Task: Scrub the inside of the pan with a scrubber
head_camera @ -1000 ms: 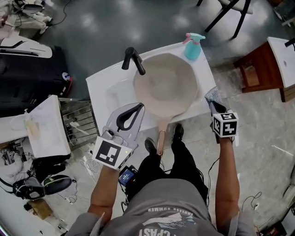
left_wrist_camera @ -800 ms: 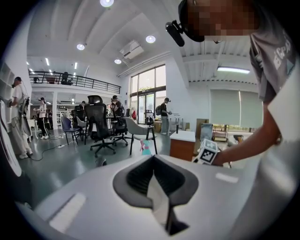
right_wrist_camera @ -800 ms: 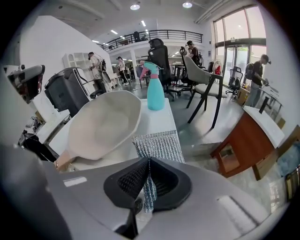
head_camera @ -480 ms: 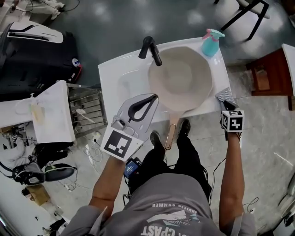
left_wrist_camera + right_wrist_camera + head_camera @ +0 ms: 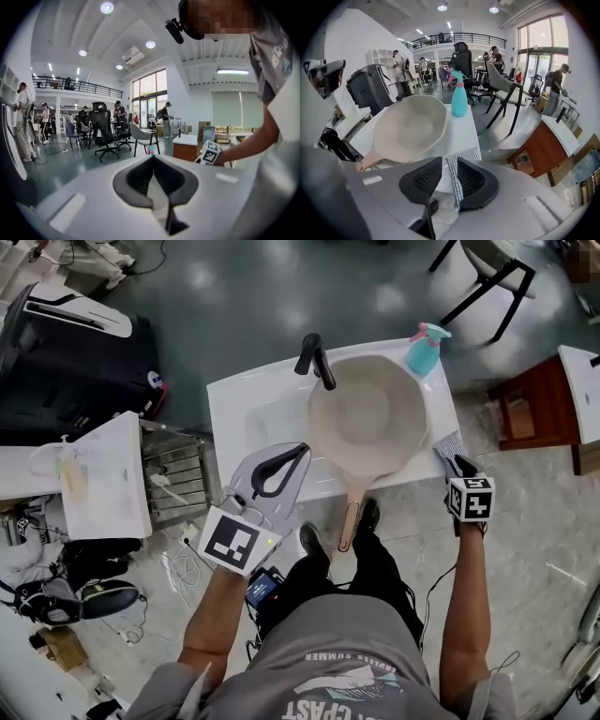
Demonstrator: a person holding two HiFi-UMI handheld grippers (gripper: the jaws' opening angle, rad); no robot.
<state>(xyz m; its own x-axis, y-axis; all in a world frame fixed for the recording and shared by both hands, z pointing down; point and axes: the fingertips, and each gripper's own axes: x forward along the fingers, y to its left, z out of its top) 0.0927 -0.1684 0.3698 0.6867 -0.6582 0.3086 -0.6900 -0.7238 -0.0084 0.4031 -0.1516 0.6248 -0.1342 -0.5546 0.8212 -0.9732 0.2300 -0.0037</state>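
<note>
Pan (image 5: 367, 418) beside spray bottle (image 5: 424, 348), right claw (image 5: 450, 161) just opening round scrubber (image 5: 465, 153), left claw (image 5: 152, 158) clenched

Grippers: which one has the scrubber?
The right gripper: the silver scrubber sits between its jaws, which have just been opening. The left gripper is shut, empty.

Both forearms extended forward: left gripper (image 5: 299, 449) near level, jaws tip-to-tip and empty; right gripper (image 5: 449, 161) pitched down at the counter's (image 5: 230, 404) right front corner, jaws just opening, scrubber (image 5: 464, 154) loose between them.
</note>
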